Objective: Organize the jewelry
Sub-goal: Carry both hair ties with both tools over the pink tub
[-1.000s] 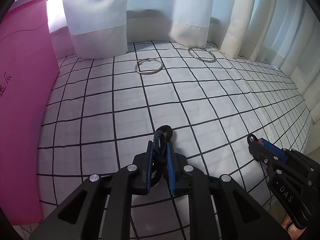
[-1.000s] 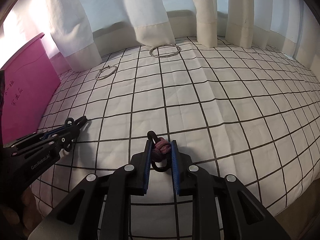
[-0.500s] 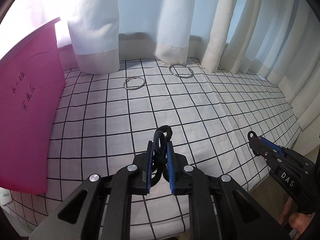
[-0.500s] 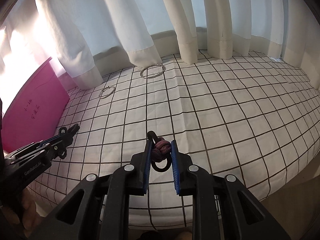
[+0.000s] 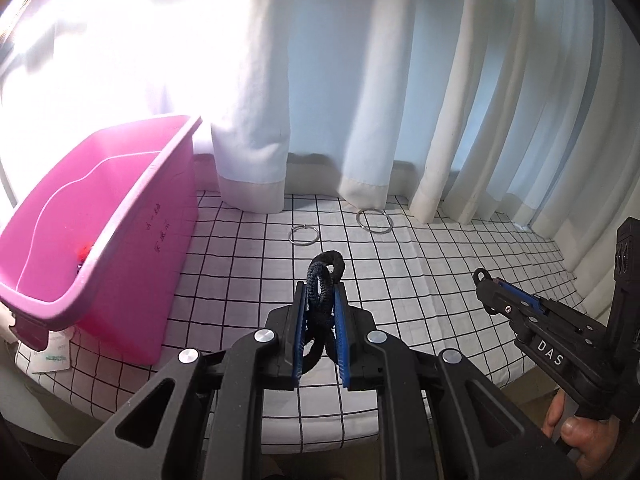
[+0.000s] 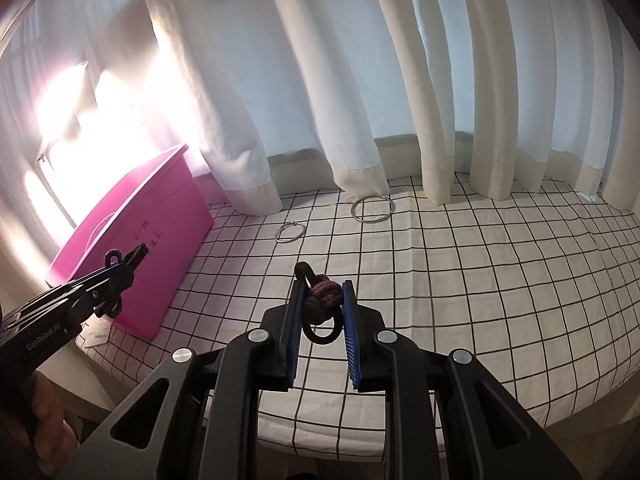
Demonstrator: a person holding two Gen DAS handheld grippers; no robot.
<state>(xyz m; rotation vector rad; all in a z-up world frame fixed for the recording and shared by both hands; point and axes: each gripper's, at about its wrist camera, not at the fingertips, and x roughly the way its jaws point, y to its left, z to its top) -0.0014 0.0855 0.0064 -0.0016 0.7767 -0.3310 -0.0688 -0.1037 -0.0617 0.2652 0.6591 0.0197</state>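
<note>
My left gripper (image 5: 321, 294) is shut on a black braided hair tie (image 5: 325, 280), held in the air above the checked tablecloth (image 5: 400, 300). My right gripper (image 6: 322, 294) is shut on a dark hair tie with a maroon knot (image 6: 322, 300), also lifted off the cloth. Each gripper shows in the other's view: the right gripper (image 5: 486, 280) at the right edge, the left gripper (image 6: 128, 260) at the left. A pink plastic bin (image 5: 100, 240) stands at the left with something small and red inside. Two silver rings lie far back, the small ring (image 5: 304, 235) and the larger ring (image 5: 375, 221).
White curtains (image 5: 360, 100) hang along the back, their hems resting on the cloth near the rings. The table's front edge falls away just below both grippers. A paper slip (image 5: 52, 356) lies by the bin's front corner. A person's hand (image 5: 576, 436) holds the right gripper's handle.
Both grippers have risen well above the cloth with their hair ties still clamped. The views have pulled back, so the pink bin's open top and the table's front edge now show.
</note>
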